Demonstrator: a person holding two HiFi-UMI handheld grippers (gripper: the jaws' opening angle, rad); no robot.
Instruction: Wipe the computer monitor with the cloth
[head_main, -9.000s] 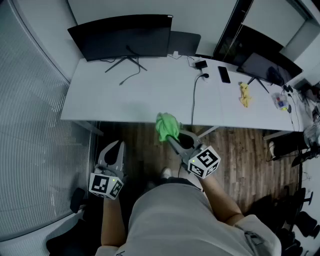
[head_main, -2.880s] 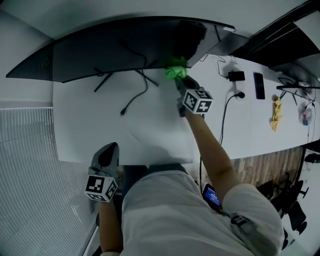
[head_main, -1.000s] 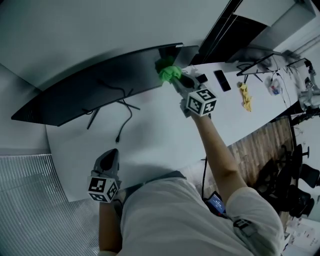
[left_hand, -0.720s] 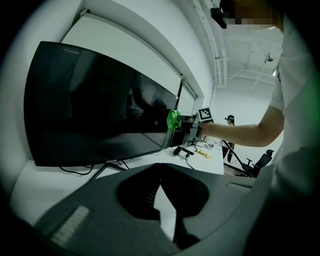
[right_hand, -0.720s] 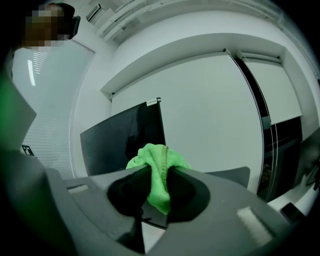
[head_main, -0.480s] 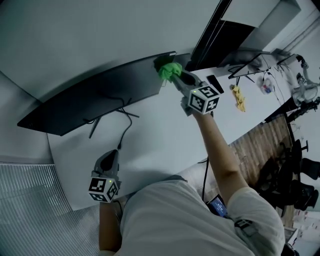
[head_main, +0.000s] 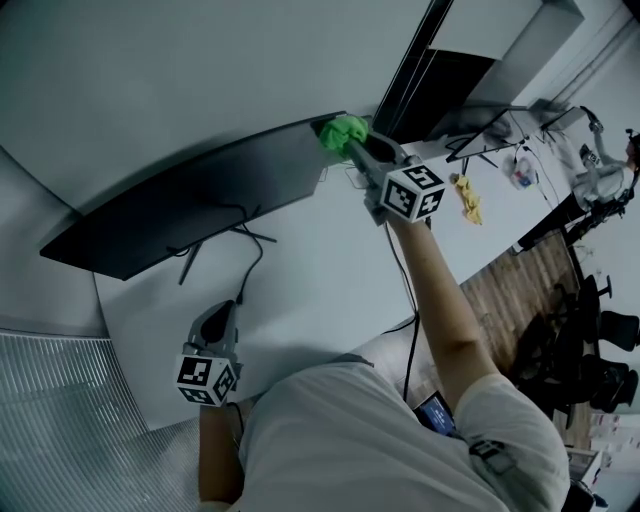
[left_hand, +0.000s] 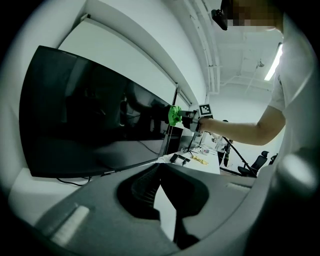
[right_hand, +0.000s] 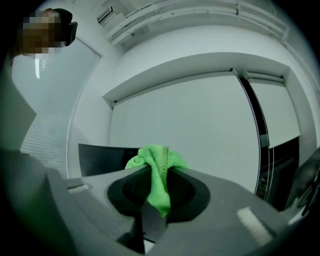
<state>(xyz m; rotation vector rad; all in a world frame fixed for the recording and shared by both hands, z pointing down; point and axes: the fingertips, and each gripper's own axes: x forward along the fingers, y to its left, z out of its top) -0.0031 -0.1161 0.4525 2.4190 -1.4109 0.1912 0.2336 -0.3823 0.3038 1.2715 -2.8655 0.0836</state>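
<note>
Evidently the cloth (head_main: 347, 129) is soft, light and limp. It bunches past the right tool (head_main: 360, 148), whose jaws clamp a fold of it, up at the far right top corner of the dark monitor (head_main: 190, 205). A thick bunch is the sensible hold, and the screen likely wants gentle pressure. Over the white surface (head_main: 300, 270), the left tool (head_main: 219, 322) hangs with its jaws together, empty.

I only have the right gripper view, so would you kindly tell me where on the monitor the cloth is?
Observer: The cloth, held in the right gripper, is at the upper right corner of the monitor.
Operator: Thank you. And what about the left gripper?
Observer: The left gripper is shut on nothing, low by the near edge of the desk.
</note>
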